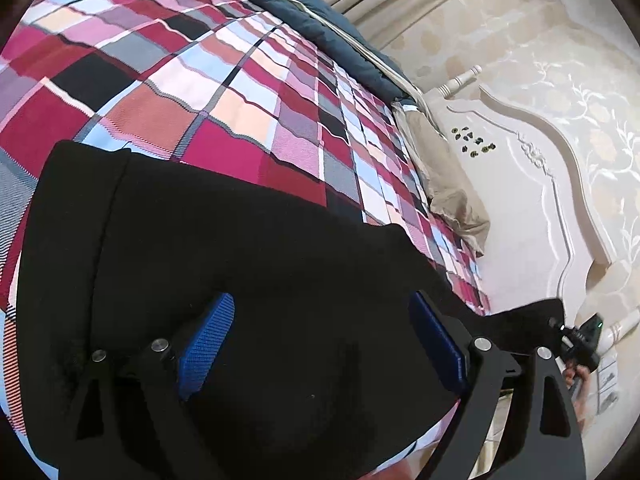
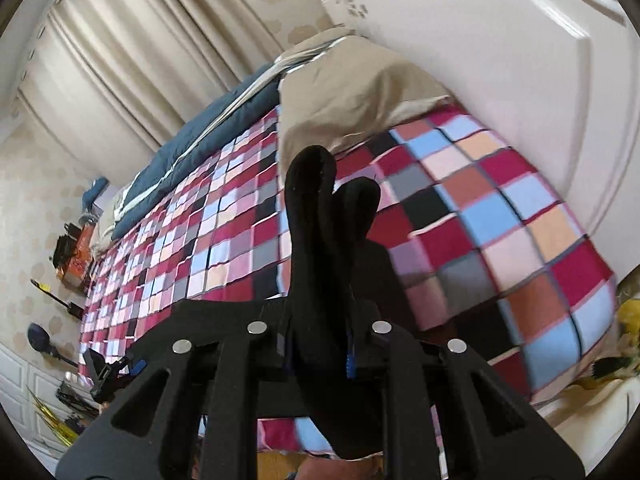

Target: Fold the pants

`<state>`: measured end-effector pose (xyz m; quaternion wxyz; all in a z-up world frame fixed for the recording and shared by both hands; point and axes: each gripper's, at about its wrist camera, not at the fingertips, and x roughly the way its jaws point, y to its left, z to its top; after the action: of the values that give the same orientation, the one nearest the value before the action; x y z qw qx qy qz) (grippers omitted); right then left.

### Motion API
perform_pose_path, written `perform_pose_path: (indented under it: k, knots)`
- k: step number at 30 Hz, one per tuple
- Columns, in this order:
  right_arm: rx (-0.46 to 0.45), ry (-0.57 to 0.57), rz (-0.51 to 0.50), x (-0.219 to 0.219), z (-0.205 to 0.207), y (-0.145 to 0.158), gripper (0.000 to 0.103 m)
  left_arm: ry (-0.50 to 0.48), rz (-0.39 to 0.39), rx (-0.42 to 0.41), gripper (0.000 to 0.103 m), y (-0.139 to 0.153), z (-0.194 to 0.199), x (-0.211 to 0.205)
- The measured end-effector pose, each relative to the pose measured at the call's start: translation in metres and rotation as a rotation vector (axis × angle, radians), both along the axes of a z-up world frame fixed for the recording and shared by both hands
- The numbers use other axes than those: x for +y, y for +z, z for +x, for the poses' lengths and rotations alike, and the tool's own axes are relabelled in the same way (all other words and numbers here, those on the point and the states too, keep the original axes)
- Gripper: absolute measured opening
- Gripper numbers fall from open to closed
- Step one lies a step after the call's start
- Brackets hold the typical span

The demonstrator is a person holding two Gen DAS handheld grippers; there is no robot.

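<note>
Bed: checked quilt, pillow at the headboard.
Pants: black, spread on the near quilt.
Left gripper: fingers apart over the pants.
Right gripper: clamped on a bunched pants fold.

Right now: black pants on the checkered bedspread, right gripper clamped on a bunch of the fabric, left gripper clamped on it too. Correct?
Not quite. The left gripper is open: the left wrist view shows its blue pads spread wide over the black pants, not clamped. The rest stands: the pants lie on the checkered bedspread, and the right gripper is shut on a bunch of the fabric.
</note>
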<state>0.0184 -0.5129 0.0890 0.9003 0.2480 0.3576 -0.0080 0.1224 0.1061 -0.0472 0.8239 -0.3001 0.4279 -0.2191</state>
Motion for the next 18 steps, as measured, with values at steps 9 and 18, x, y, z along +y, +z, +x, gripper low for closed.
perform_pose_path:
  k: [9,18]
  knots:
    - [0.053,0.03,-0.174,0.106,0.033,-0.039,0.017,-0.013,0.021,-0.007,0.088,-0.002,0.001,-0.002]
    - [0.127,0.089,-0.175,0.183,0.068,-0.102,0.017,-0.002,-0.009,-0.006,0.088,-0.004,0.0,0.0]
